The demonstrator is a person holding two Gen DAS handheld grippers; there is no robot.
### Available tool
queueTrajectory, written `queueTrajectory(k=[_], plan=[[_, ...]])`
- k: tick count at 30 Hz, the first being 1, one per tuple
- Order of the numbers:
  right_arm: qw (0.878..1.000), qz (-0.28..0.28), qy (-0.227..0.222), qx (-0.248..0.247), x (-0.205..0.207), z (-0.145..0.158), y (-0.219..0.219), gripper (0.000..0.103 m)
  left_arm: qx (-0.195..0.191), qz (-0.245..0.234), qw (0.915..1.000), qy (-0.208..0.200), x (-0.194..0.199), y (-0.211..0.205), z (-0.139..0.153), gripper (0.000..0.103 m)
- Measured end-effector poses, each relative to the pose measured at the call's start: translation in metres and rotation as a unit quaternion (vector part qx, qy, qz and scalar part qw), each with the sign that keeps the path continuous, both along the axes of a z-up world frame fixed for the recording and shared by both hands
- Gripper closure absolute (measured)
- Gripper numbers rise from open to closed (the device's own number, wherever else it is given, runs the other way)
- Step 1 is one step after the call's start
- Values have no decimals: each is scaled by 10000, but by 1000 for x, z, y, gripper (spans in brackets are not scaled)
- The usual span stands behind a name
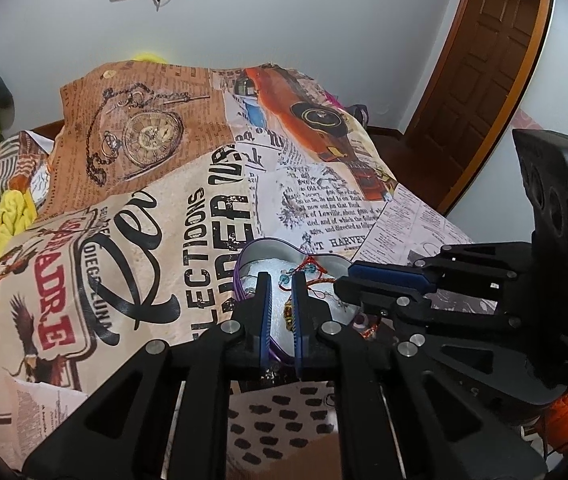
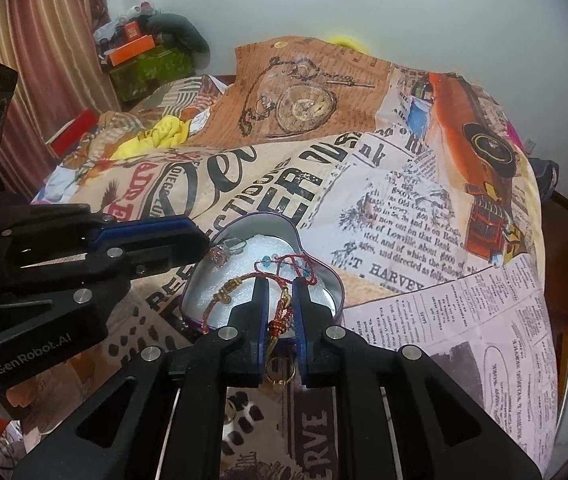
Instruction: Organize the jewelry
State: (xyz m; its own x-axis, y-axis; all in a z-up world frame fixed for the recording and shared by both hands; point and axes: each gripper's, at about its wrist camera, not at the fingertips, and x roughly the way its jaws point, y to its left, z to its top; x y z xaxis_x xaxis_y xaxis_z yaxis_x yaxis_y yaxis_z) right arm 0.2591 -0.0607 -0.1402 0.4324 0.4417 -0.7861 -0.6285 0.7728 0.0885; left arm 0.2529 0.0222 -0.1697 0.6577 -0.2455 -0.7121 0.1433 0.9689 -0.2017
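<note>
Heart-shaped tin [image 2: 316, 258] sits on the printed bedspread [image 2: 424, 216], directly ahead of both tools. Right gripper [image 2: 281, 284]: jaws narrow, clamped on a red-and-gold bracelet [image 2: 279, 320] over the tin's near edge. Left gripper [image 1: 282, 280]: jaws narrow above the tin's rim; whether it grips anything cannot be told. A ring [image 2: 236, 245] lies inside, beyond the left fingertips.

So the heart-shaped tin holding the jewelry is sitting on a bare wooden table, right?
Not quite. The heart-shaped tin does hold the jewelry, including a red thread bracelet, but it sits on a newspaper-print cloth, not bare wood. The right wrist view shows this.
</note>
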Motion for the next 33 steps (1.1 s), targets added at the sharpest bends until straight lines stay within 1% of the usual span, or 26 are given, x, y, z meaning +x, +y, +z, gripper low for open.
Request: queueTrajectory(k=[1,3,5,7,10,17,19,21,26,31,33], plan=[[10000,-4,-15,-2,-1,2,-1,91,27,4,10000,-15,-1,0,1,92],[10000,-4,-44,2,-4,5,-2,87,88,21,9999,-65,-7,0,5,84],[9999,-21,-103,3,-7,9,-3,78,142,56,9998,-110,-13,0,9,82],[9998,-56,-207,-12,-10,13,-4,71,161,90,9998,-125,-17,3,12,82],[9994,-91,-315,-46,-14,18,-6,70,164,154,9996,-145,-23,6,15,82],[9992,-138,-369,0,-25,26,-11,70,185,260,9993,-184,-38,13,24,82],[9992,-152,-364,15,-29,27,-14,70,200,260,9993,-173,-42,13,24,80],[9993,-167,-345,17,-32,27,-16,70,214,253,9993,-158,-47,12,24,75],[9997,-175,-187,-31,-42,17,-21,70,277,193,9994,-67,-58,7,18,73],[9998,-129,62,-129,-49,-1,-22,70,299,178,9993,141,-65,4,4,73],[9997,-106,174,-148,-50,-7,-22,70,250,193,9992,249,-66,5,-3,73]])
